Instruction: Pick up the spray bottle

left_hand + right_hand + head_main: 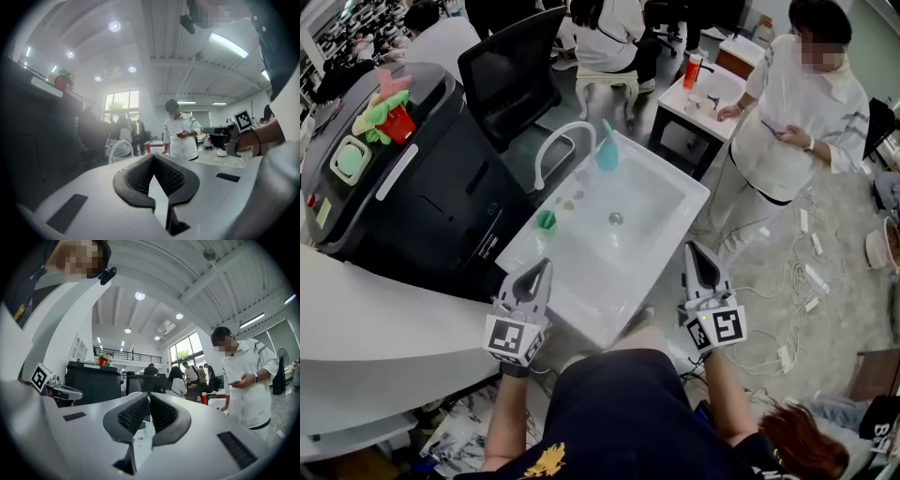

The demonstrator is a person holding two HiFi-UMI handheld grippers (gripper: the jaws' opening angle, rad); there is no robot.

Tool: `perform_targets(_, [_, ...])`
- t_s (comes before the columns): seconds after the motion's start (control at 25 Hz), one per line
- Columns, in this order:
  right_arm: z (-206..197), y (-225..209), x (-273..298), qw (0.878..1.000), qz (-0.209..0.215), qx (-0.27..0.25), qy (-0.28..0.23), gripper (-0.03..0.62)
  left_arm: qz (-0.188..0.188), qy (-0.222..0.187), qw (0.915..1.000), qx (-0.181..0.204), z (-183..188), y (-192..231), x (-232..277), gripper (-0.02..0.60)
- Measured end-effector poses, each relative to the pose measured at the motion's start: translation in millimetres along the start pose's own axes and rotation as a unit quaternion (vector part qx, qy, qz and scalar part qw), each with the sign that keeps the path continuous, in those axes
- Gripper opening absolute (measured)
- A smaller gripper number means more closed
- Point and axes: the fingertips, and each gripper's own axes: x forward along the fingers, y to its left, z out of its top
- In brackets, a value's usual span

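Note:
A teal spray bottle (607, 153) stands upright on the back rim of the white sink (670, 225), just right of the arched white faucet (562, 141). Both grippers hover at the sink's near edge, well short of the bottle. My left gripper (546, 263) sits at the near left corner, its jaws meeting at the tip with nothing between them (153, 155). At the near right side, my right gripper (690, 247) is likewise shut and empty (148, 394). Neither gripper view shows the bottle clearly.
A small green object (546, 220) lies on the sink's left ledge. A big black machine (422, 187) with toys on top stands left, a black chair (511, 70) behind. A person in white (797, 112) stands right by a small table (712, 94); cables (797, 281) lie on the floor.

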Motion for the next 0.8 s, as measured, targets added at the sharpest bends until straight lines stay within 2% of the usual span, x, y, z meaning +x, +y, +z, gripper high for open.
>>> perform_targets(0.04, [-1, 0, 2, 1.000, 0.002, 0.008, 0.000, 0.036, 0.001, 0.000, 1.0000, -0.001, 0, 2, 0, 0.016])
perform_targets(0.08, [-2, 0, 4, 1.000, 0.006, 0.018, 0.001, 0.139, 0.003, 0.000, 1.0000, -0.001, 0, 4, 1, 0.016])
perform_targets(0.12, [-5, 1, 7, 1.000, 0.010, 0.028, 0.004, 0.293, 0.003, 0.000, 1.0000, -0.002, 0, 6, 1, 0.017])
perform_targets(0.16, [-7, 1, 10, 0.999, 0.013, 0.033, 0.009, 0.383, 0.004, 0.001, 1.0000, -0.002, 0, 8, 2, 0.016])
perform_targets(0.2, [-10, 1, 13, 0.999, 0.016, 0.033, 0.015, 0.405, 0.004, 0.002, 1.0000, -0.003, 0, 10, 3, 0.015])
perform_targets(0.32, [-14, 0, 22, 0.999, 0.020, 0.018, 0.031, 0.430, 0.000, 0.004, 1.0000, -0.007, 2, 14, 6, 0.015])
perform_targets(0.48, [-17, -11, 47, 0.999, 0.020, 0.007, 0.034, 0.431, 0.007, 0.007, 0.9999, -0.011, 3, 27, 19, 0.015])
perform_targets(0.8, [-43, -45, 132, 0.999, 0.028, -0.003, 0.032, 0.433, 0.034, 0.007, 0.9993, -0.013, 5, 65, 68, 0.015])
